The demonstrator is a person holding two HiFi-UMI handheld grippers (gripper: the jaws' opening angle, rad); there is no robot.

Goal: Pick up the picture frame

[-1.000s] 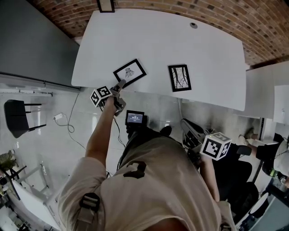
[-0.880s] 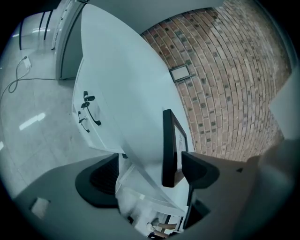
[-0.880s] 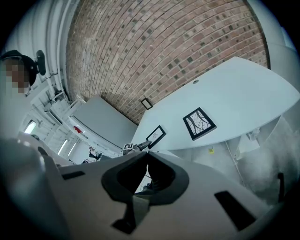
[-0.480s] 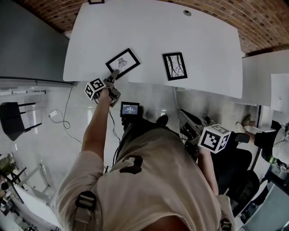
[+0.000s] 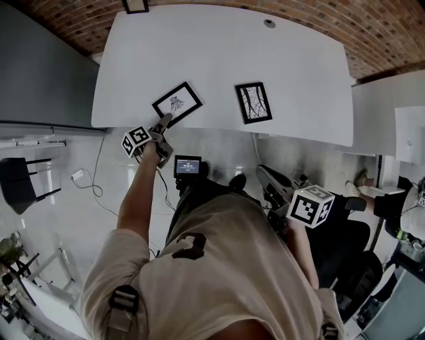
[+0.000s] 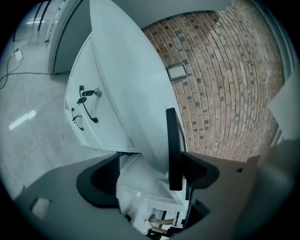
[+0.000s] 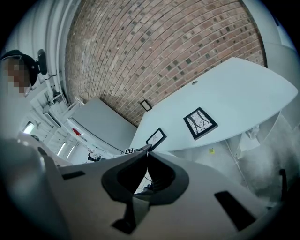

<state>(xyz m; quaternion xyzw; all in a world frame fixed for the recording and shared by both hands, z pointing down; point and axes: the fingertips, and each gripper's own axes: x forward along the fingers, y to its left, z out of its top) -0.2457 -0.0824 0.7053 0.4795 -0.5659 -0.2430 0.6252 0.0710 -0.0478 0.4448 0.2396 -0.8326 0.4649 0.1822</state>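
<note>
Two black picture frames lie flat on the white table (image 5: 299, 73): a left frame (image 5: 176, 103) near the front edge and a right frame (image 5: 253, 102). My left gripper (image 5: 163, 121) is at the left frame's near corner. In the left gripper view the jaws stand wide, astride the table's edge. That frame's dark edge (image 6: 173, 145) lies against the upper pad (image 6: 200, 169). My right gripper (image 5: 263, 174) hangs low, off the table, shut and empty. Its tips (image 7: 147, 150) meet. Both frames (image 7: 200, 123) (image 7: 156, 138) show far ahead of it.
A brick wall (image 5: 372, 26) with a small framed plate (image 5: 135, 5) runs behind the table. A grey cabinet (image 5: 40, 60) stands left, and white drawers (image 6: 89, 117) sit beyond the table's edge. A chair (image 5: 20, 179) and a cable (image 5: 86, 178) are on the floor.
Only the head view has shifted a little. Both grippers and both frames keep their places.
</note>
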